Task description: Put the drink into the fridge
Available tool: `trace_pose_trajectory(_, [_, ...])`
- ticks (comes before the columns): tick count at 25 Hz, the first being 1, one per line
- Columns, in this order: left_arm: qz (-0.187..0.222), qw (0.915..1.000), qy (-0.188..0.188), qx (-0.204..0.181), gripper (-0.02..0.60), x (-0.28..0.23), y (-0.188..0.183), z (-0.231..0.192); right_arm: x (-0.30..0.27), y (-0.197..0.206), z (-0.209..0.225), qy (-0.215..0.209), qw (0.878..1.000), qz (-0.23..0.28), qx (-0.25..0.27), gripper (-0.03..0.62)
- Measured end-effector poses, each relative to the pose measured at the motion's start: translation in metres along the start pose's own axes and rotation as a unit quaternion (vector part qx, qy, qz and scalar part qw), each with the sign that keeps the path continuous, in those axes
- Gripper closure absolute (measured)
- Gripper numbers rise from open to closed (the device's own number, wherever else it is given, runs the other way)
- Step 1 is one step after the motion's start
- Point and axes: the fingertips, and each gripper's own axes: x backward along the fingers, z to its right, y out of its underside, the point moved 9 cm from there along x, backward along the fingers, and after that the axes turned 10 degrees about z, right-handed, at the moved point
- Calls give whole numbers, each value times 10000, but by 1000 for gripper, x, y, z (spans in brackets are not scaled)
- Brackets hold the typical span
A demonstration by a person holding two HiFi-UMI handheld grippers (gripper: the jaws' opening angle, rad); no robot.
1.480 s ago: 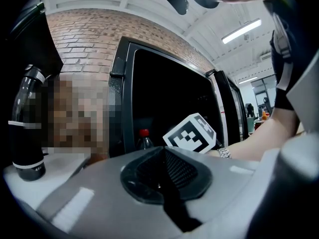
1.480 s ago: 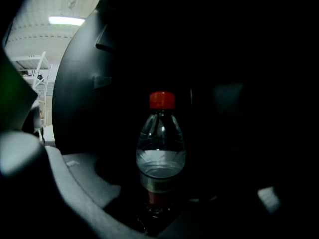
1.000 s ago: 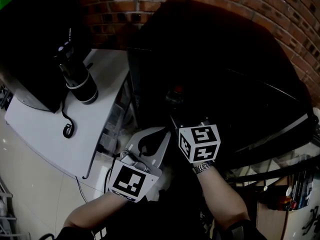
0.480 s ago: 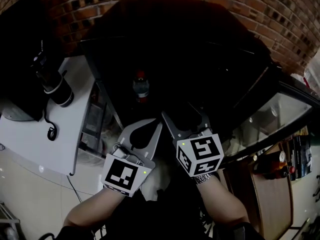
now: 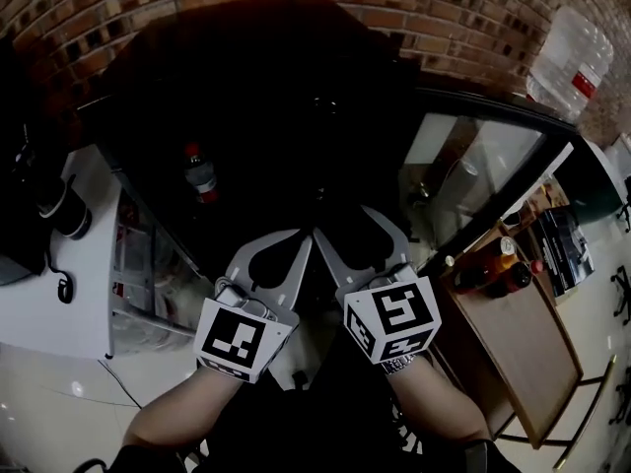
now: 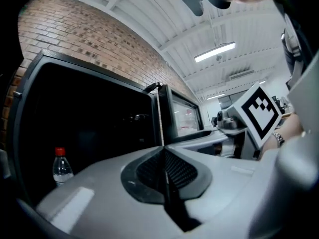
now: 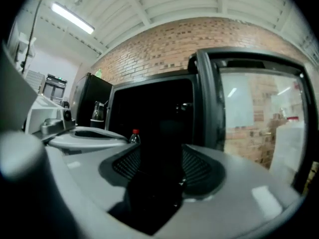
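Note:
The drink, a clear bottle with a red cap (image 5: 200, 177), stands upright inside the dark open fridge (image 5: 266, 97), left of both grippers and apart from them. It also shows at the lower left of the left gripper view as the bottle (image 6: 62, 167) and small in the right gripper view (image 7: 134, 135). My left gripper (image 5: 299, 236) is shut, its pads meeting with nothing between them (image 6: 162, 152). My right gripper (image 5: 351, 225) is open and empty; its jaws have just been closing. Both point level at the fridge's interior.
The fridge's glass door (image 5: 475, 177) stands open to the right. Right of it is a wooden shelf (image 5: 527, 343) holding bottles (image 5: 498, 262). A large water jug (image 5: 572, 52) sits at the top right. A white table (image 5: 59, 308) with a dark appliance (image 5: 57, 210) is at the left.
Both grippers have moved right, away from the bottle, which now stands well to their left. The glass door and the wooden shelf have come into view.

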Motion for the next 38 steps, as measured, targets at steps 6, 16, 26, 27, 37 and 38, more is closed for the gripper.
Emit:
trace_pose_trajectory(6, [98, 9983, 553, 152, 578, -32, -1, 42, 52, -4, 36, 636, 9979, -39, 112, 345])
trace_pose_trajectory(16, [126, 9894, 1406, 324, 578, -77, 5, 99, 128, -3, 80, 1676, 9854, -202, 218, 345])
trace_pose_trajectory(26, [89, 9733, 2277, 290, 578, -118, 16, 157, 194, 5, 116, 2626, 9636, -449, 228, 345])
trace_pose_trajectory(27, [77, 9714, 2360, 259, 578, -121, 18, 161, 200, 7, 119, 2718, 9609, -479, 222, 345])
trace_pose_trajectory(37, [-71, 9628, 2687, 284, 578, -144, 32, 192, 223, 40, 152, 3213, 9421, -958, 38, 344])
trace_pose_trajectory(38, [-91, 9625, 2694, 299, 578, -146, 34, 194, 222, 44, 156, 3229, 9411, -998, 6, 344])
